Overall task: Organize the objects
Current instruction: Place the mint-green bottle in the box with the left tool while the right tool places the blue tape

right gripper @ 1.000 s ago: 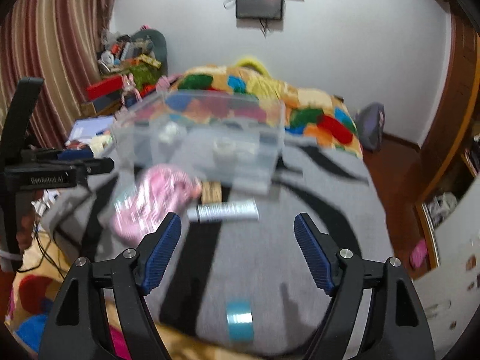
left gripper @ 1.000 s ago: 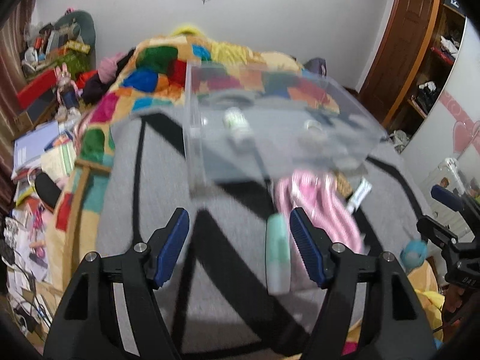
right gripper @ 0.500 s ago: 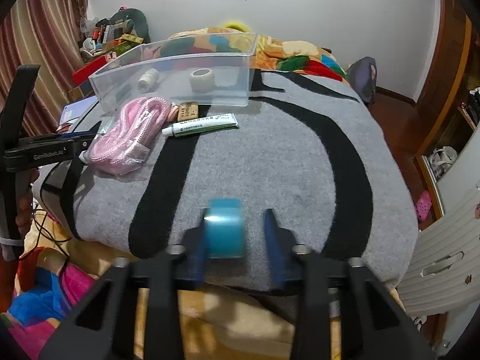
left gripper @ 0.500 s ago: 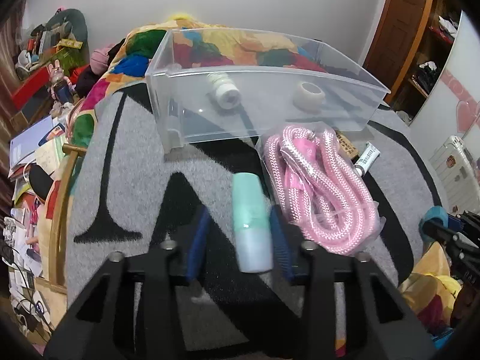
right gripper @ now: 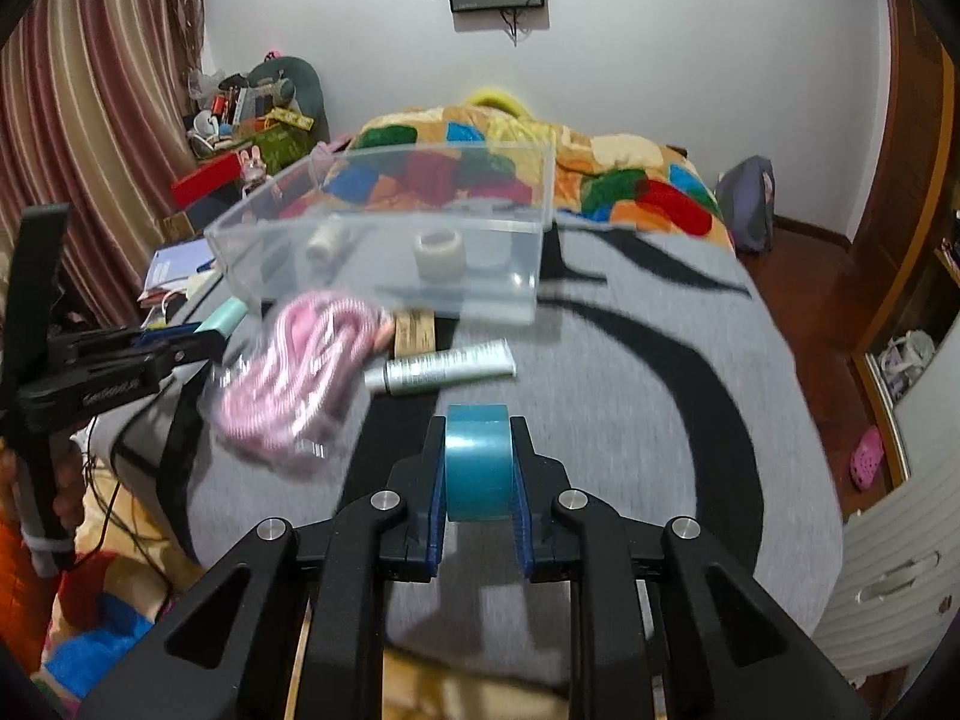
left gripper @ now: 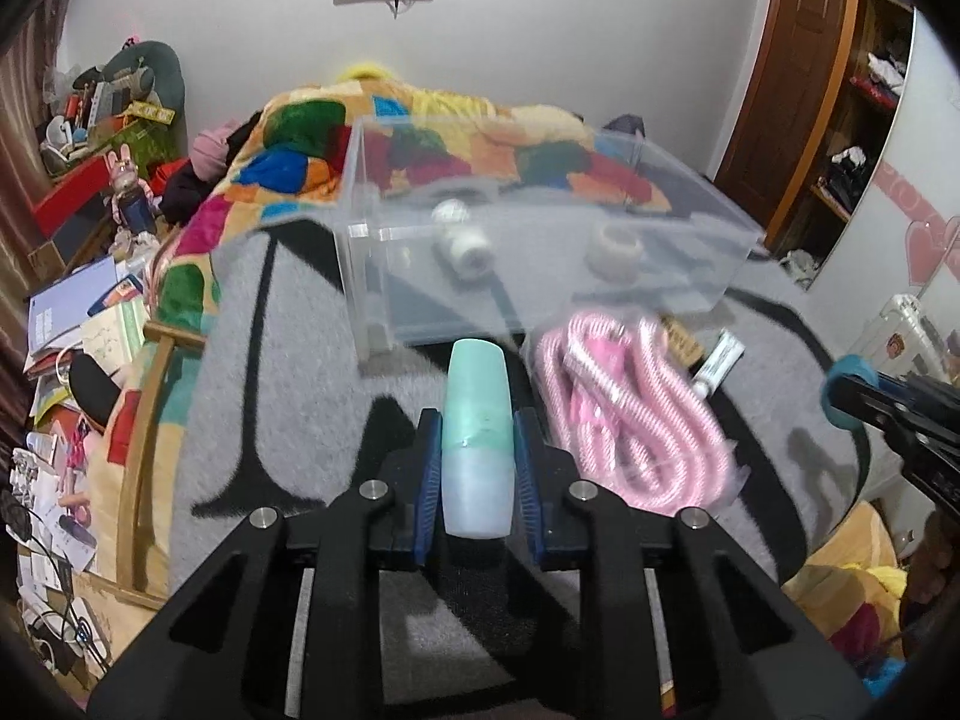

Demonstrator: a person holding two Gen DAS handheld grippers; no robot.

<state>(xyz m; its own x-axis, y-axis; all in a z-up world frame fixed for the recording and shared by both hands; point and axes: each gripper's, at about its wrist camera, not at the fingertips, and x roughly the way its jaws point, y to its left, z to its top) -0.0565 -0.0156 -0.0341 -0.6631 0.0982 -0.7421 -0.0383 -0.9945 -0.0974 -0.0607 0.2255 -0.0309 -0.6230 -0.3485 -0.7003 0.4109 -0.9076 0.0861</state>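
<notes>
My left gripper [left gripper: 477, 426] is shut on a mint-green bottle [left gripper: 477, 420] and holds it above the grey blanket, short of a clear plastic bin [left gripper: 540, 252]. My right gripper [right gripper: 478, 426] is shut on a teal tape roll [right gripper: 478, 459], lifted over the blanket. The bin [right gripper: 384, 240] holds a white thread spool [left gripper: 462, 246] and a pale tape roll [left gripper: 615, 249]. In front of the bin lie a bagged pink rope [left gripper: 630, 414], a white tube [right gripper: 444, 369] and a small wooden piece [right gripper: 414, 330].
The grey blanket with black stripes [right gripper: 630, 390] covers the bed; a patchwork quilt [left gripper: 420, 144] lies behind the bin. Cluttered shelves and papers [left gripper: 78, 300] stand left of the bed. A door and wardrobe [left gripper: 798, 90] are on the right.
Both grippers went from open to shut: the left closed on the mint bottle, the right on the teal tape roll. Both have since lifted their objects off the blanket.
</notes>
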